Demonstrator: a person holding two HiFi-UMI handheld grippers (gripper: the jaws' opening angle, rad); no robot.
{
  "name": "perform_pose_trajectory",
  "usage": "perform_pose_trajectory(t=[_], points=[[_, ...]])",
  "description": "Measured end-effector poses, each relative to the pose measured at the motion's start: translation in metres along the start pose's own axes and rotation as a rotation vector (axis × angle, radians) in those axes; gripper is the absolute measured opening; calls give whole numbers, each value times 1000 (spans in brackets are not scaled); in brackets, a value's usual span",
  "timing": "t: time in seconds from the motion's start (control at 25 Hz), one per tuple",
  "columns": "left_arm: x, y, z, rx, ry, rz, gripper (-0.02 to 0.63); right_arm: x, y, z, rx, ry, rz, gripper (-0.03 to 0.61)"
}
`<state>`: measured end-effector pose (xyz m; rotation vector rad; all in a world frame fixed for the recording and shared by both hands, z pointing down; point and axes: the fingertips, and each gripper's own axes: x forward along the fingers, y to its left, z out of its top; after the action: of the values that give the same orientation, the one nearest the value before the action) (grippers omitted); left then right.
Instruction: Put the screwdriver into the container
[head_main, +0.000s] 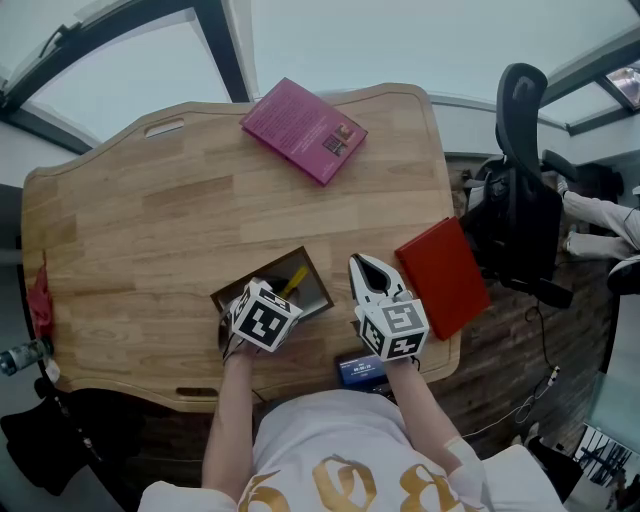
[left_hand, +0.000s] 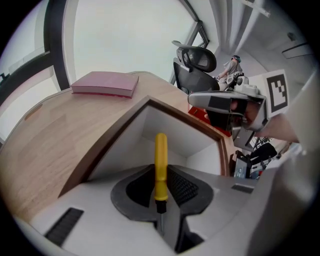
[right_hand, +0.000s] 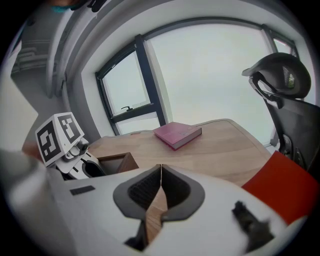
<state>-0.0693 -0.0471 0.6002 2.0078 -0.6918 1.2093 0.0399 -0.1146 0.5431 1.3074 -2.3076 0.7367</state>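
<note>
A yellow-handled screwdriver (left_hand: 160, 162) stands between the jaws of my left gripper (left_hand: 161, 175), which is shut on the handle's lower end. It is held over the open wooden container (left_hand: 187, 119), whose white inside shows behind the handle. In the head view the left gripper (head_main: 272, 303) sits at the container's (head_main: 250, 275) near edge, with the yellow screwdriver (head_main: 296, 281) reaching over the inside. My right gripper (head_main: 360, 265) rests on the table just right of the container. Its jaws (right_hand: 161, 170) meet at the tips with nothing between them.
A pink book (head_main: 303, 130) lies at the table's far side. A red book (head_main: 443, 275) lies at the right edge next to my right gripper. A black office chair (head_main: 520, 200) stands beyond the right edge. A small blue item (head_main: 360, 368) sits at the near edge.
</note>
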Motion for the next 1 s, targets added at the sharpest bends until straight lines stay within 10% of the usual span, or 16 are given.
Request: perform_pose_trajectory(t=[1.0], points=[[14,-2,-11,-56,130,-70,80,7,-15,-8,5,23,-5,32]])
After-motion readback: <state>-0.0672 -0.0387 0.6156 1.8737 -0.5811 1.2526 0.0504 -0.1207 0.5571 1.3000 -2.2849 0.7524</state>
